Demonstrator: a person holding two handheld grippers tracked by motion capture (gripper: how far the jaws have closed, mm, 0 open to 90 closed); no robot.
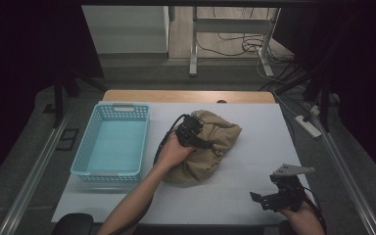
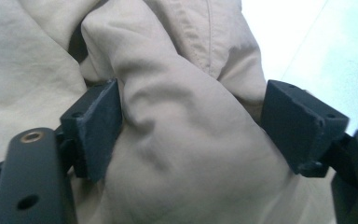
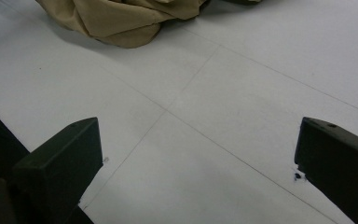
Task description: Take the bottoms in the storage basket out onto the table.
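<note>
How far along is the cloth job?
Nothing looks finished: the light blue plastic basket holds nothing. In hand: the left gripper sits on the crumpled tan cloth garment, a fold between its parted jaws. The right gripper rests open over the white table. Left, probably: moving the garment into the basket.

On the table (image 1: pixel 254 191), the basket (image 1: pixel 111 140) lies left of the garment (image 1: pixel 210 144); right claw (image 1: pixel 269 198) near the front.
</note>
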